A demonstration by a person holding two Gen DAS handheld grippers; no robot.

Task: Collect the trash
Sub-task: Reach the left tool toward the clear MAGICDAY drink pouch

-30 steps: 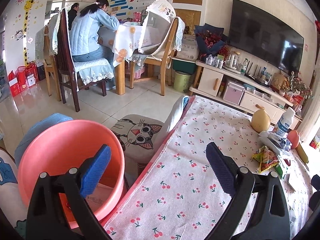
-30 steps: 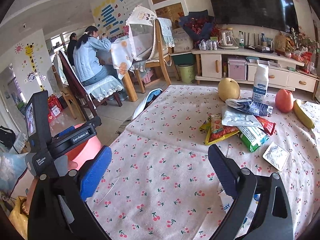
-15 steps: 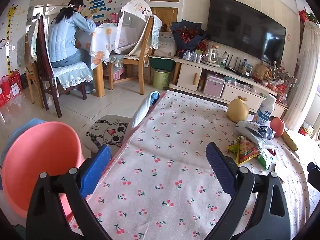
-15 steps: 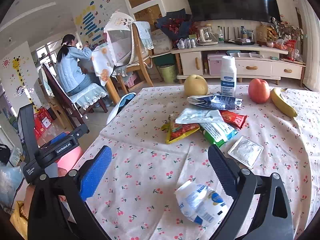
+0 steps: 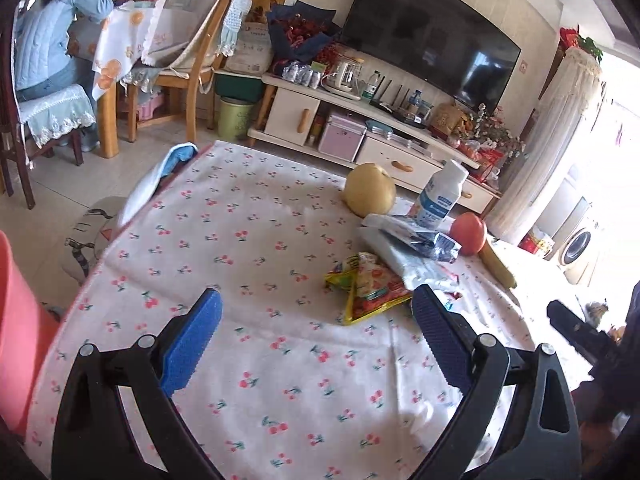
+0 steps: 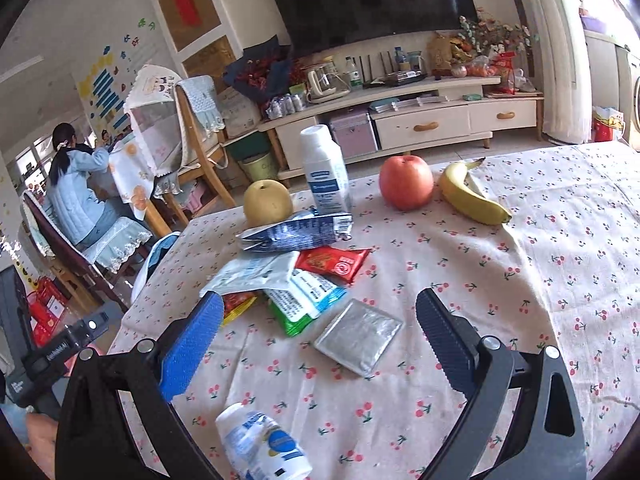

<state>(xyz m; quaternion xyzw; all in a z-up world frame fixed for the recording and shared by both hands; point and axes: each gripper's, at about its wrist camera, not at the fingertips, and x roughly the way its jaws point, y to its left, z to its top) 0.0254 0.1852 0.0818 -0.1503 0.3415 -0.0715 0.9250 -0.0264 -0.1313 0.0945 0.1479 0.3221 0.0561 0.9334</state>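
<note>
A: Cherry-print tablecloth (image 6: 520, 280) is seen covering the table, with a TV cabinet (image 6: 400, 120) behind it. How are the grippers set?

B: The left gripper (image 5: 316, 332) is held over bare cloth with its jaws apart and nothing between them. The right gripper (image 6: 320, 328) is likewise spread wide and unloaded, above the trash.

A: Where is the trash located?

B: A heap of wrappers (image 6: 296, 264) is found mid-table: a blue-silver packet (image 6: 296, 234) on top, a red sachet (image 6: 336, 262) beside it, a green-edged packet (image 6: 300, 300) below. A silver foil pouch (image 6: 358, 336) is laid just beside the heap, between the right gripper's fingers as framed. A crumpled white-and-blue wrapper (image 6: 262, 444) is seen nearer the camera.

A: What else is present?

B: A pear (image 6: 267, 202), a white bottle (image 6: 324, 170), an apple (image 6: 406, 182) and a banana (image 6: 472, 196) are lined up behind the heap. A pink bin (image 5: 16, 332) is visible at the left edge of the left view.
</note>
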